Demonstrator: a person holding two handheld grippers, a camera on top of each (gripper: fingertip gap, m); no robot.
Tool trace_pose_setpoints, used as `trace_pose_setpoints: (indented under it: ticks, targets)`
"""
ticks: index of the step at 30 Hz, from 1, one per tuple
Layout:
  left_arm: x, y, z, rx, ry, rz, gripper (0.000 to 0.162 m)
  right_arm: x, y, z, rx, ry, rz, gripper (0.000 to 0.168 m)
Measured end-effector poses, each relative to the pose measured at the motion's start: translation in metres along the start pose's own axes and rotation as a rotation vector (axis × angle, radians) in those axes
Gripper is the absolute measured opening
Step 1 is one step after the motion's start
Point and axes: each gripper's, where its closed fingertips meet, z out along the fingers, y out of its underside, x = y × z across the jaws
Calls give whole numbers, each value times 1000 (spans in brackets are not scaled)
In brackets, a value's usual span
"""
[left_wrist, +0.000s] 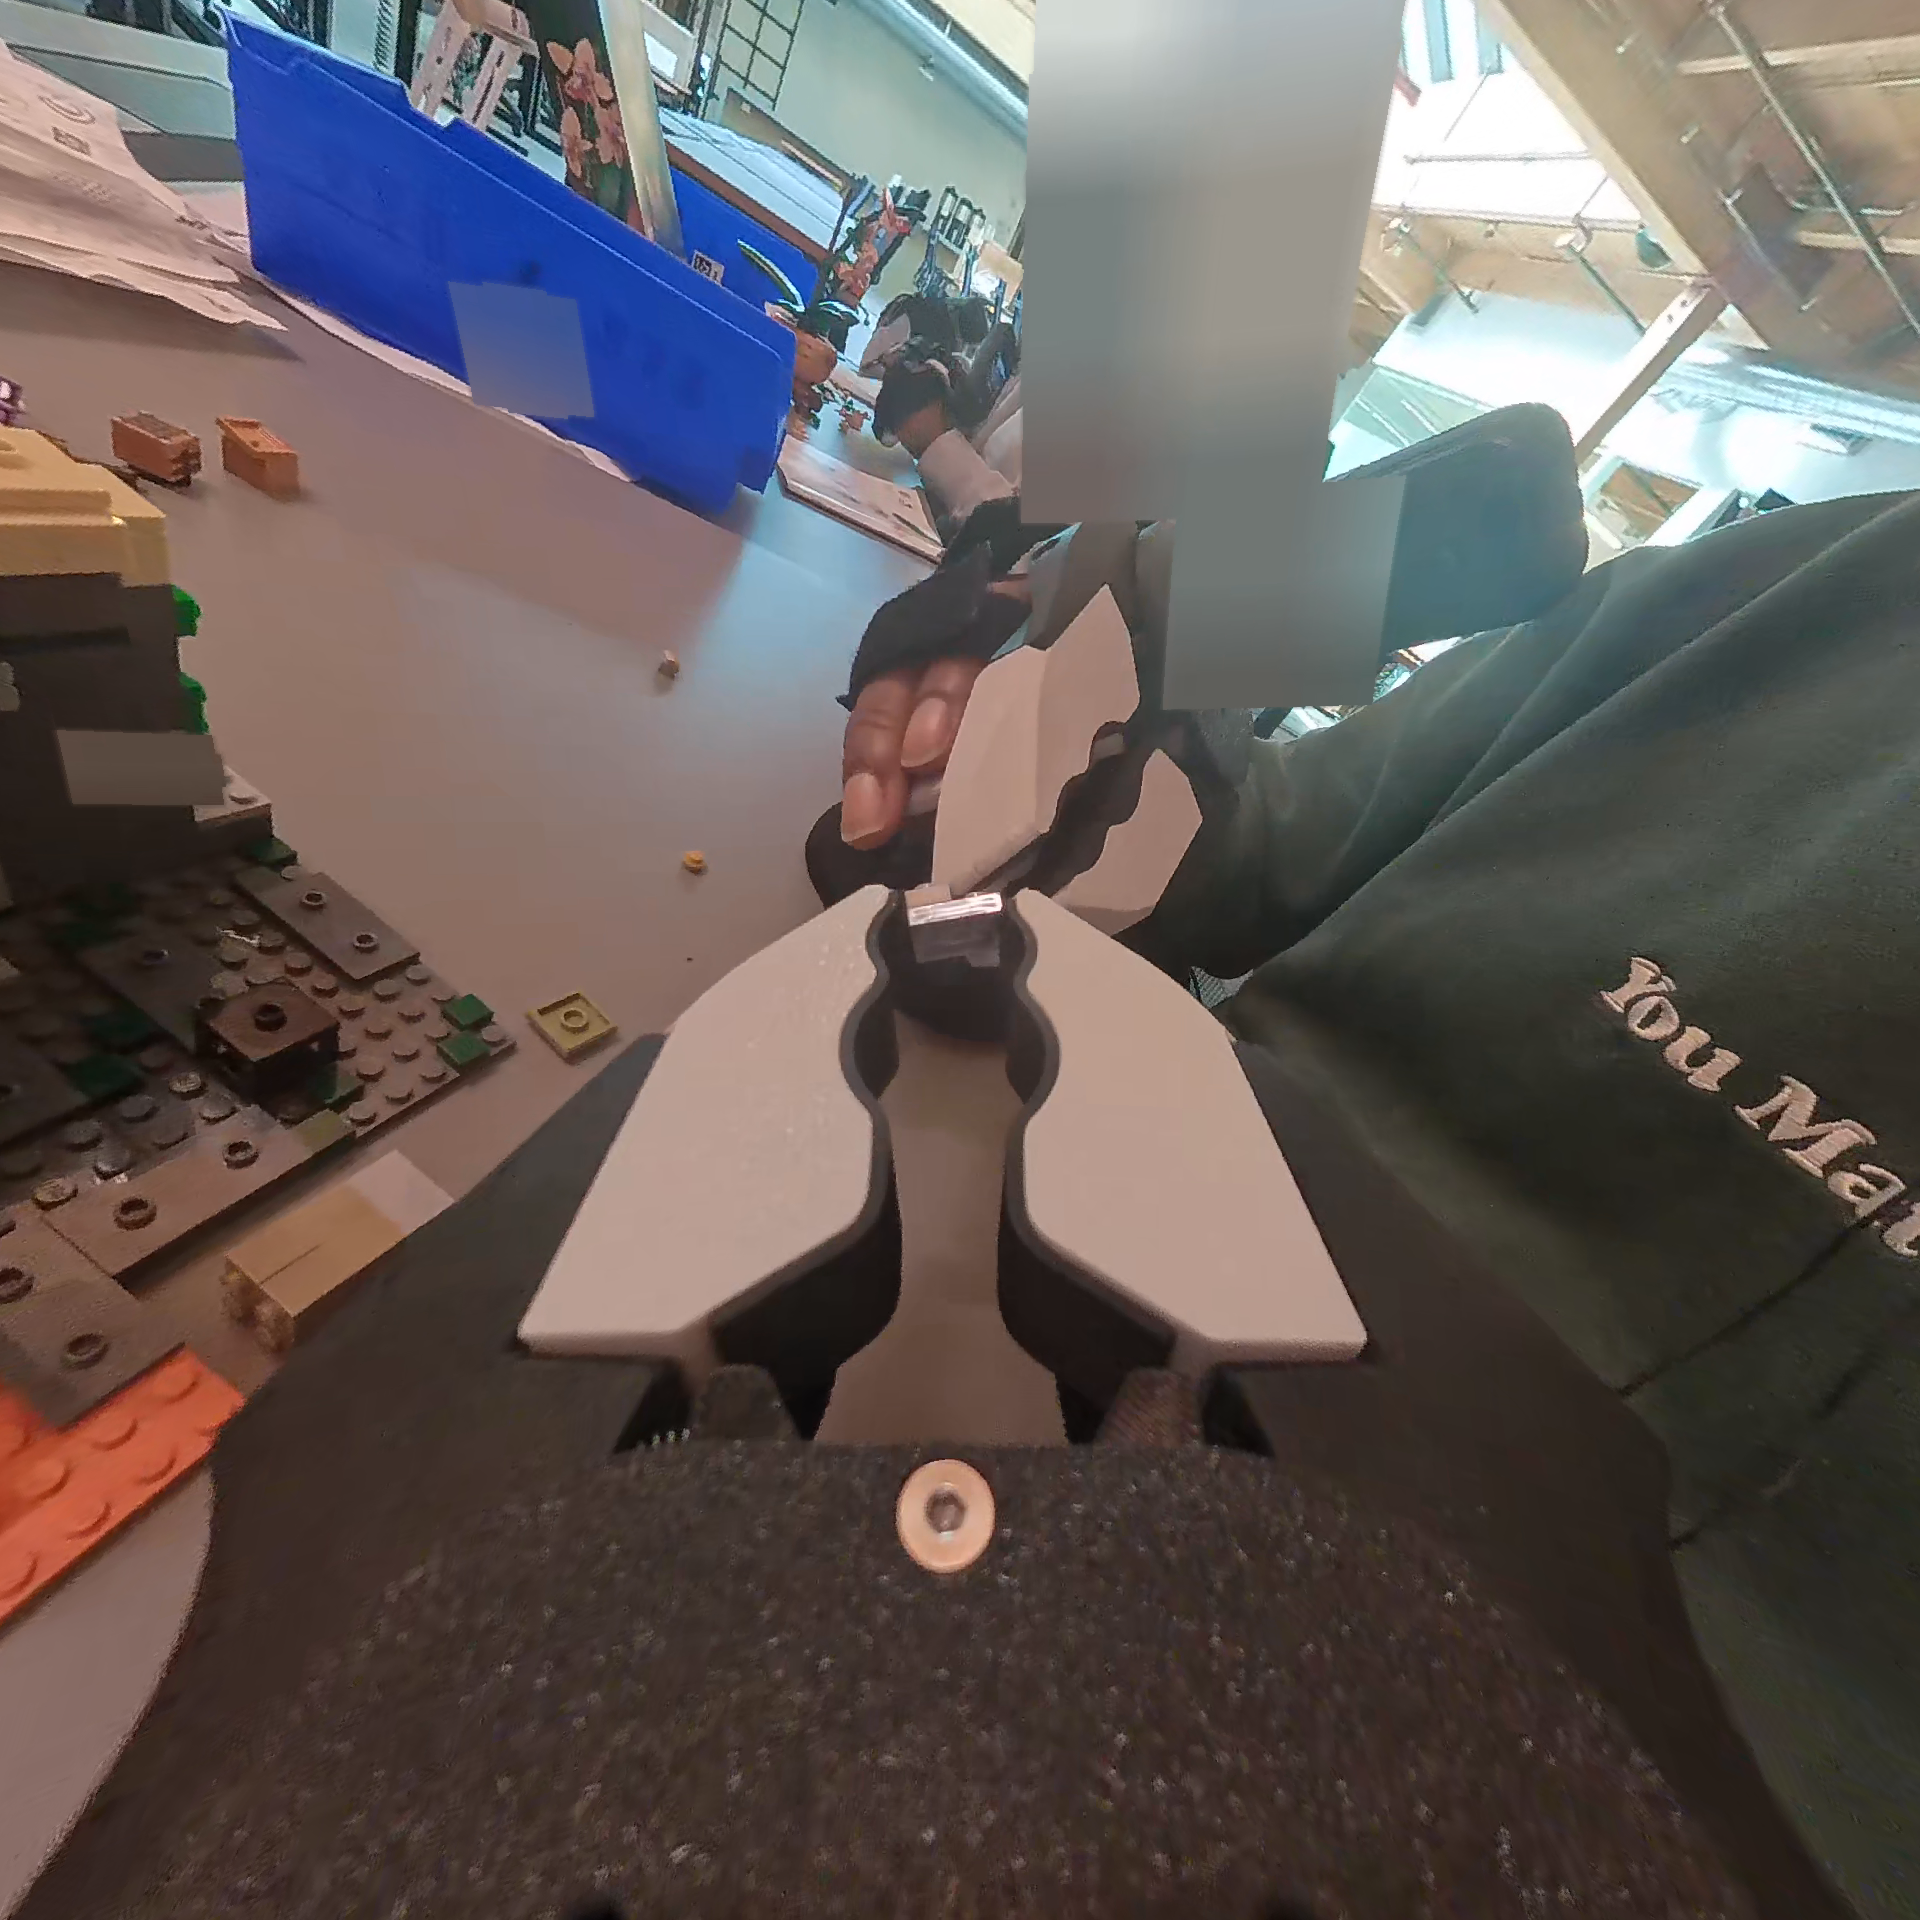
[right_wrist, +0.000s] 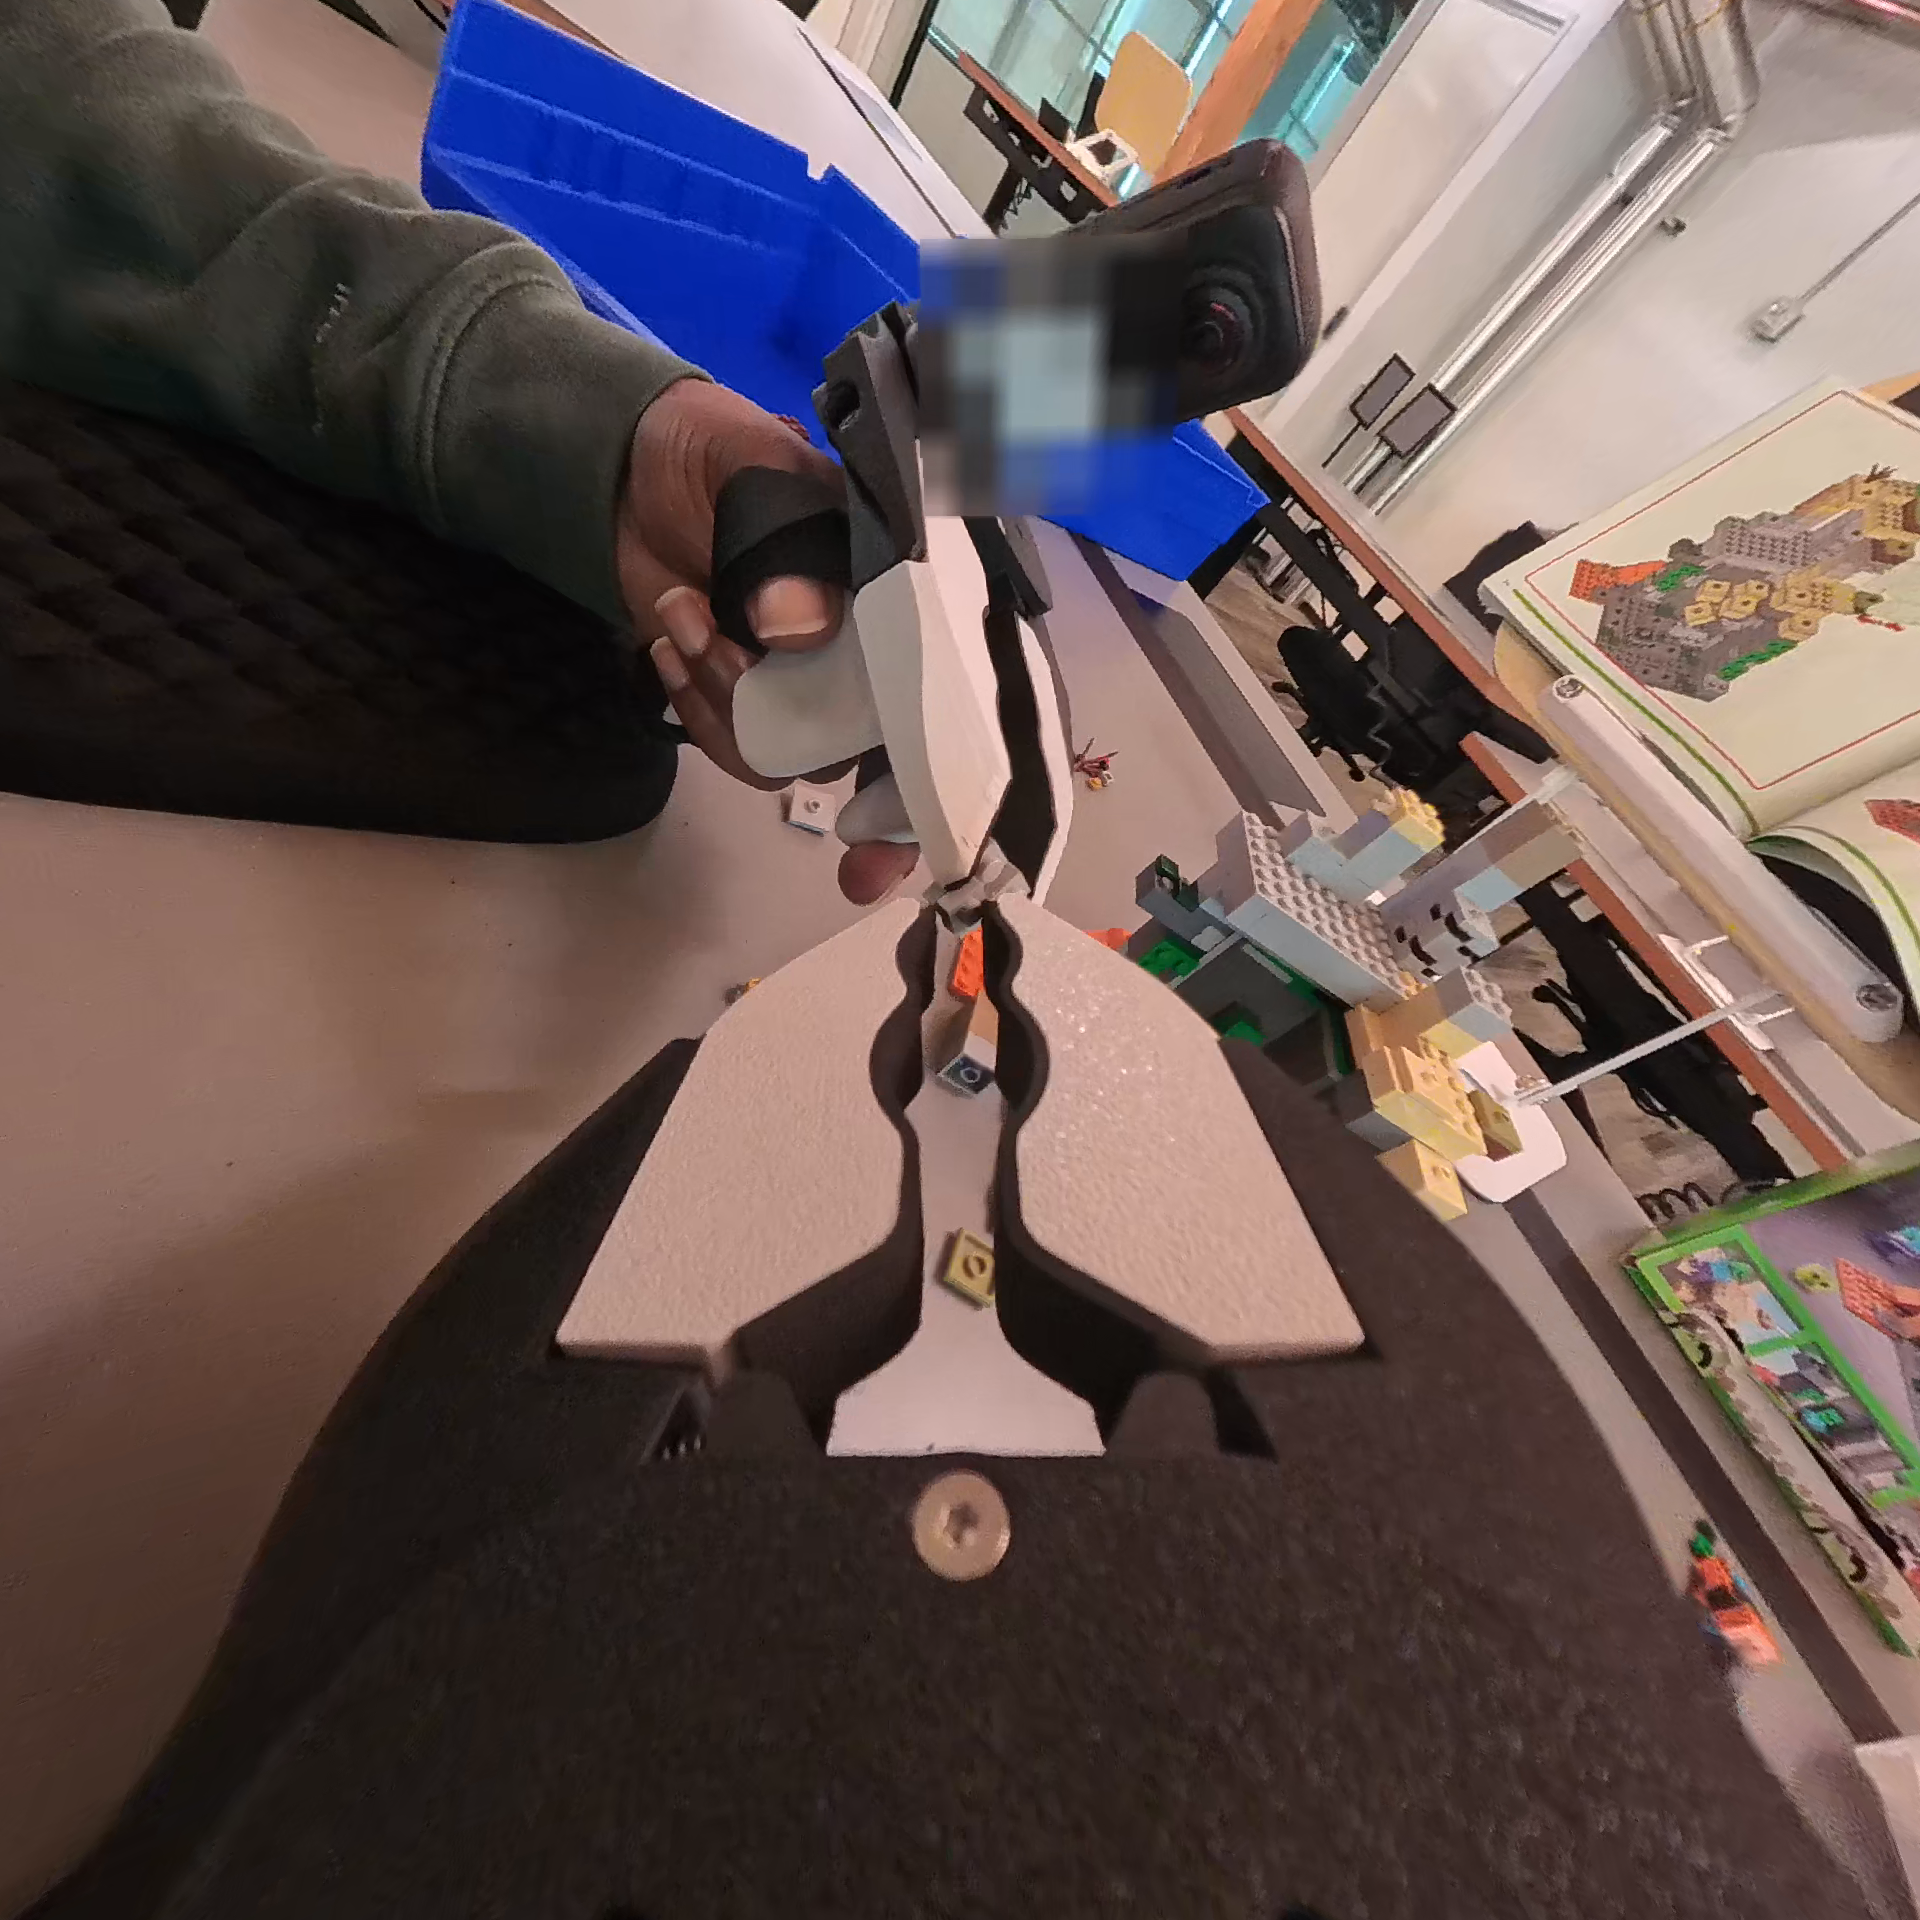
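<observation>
In the left wrist view, my left gripper (left_wrist: 952, 912) is shut on a small grey brick piece (left_wrist: 952, 925) at its fingertips, held above the grey table (left_wrist: 499, 665). My right gripper (left_wrist: 1000, 885) comes down from above, held in a hand, and its tips meet the same piece. In the right wrist view, my right gripper (right_wrist: 962, 914) is closed on the small grey piece (right_wrist: 966, 896), and my left gripper (right_wrist: 968, 871) reaches it from above, tip to tip. Whether this is one piece or two joined ones I cannot tell.
A brick build on dark grey plates (left_wrist: 208, 997) with an orange plate (left_wrist: 94, 1455) stands at the left; it also shows in the right wrist view (right_wrist: 1351, 935). A blue bin (left_wrist: 499, 260) stands behind. An open instruction booklet (right_wrist: 1714, 623), a set box (right_wrist: 1818, 1403) and loose tiles (left_wrist: 571, 1023) lie around. Less than 4 cm separates the two grippers' tips.
</observation>
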Motion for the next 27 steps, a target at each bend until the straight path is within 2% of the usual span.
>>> trace_pose_setpoints:
  ticks: [16,24,27]
  targets:
    - [-4,1,1,-9,-57,54,16,1,1,0,-7,-9,37,9]
    - [-6,5,-1,-53,-118,159,17,-2,4,3,-39,-26,71,7]
    - [-6,5,-3,-57,-129,177,17,4,4,2,-48,17,89,5]
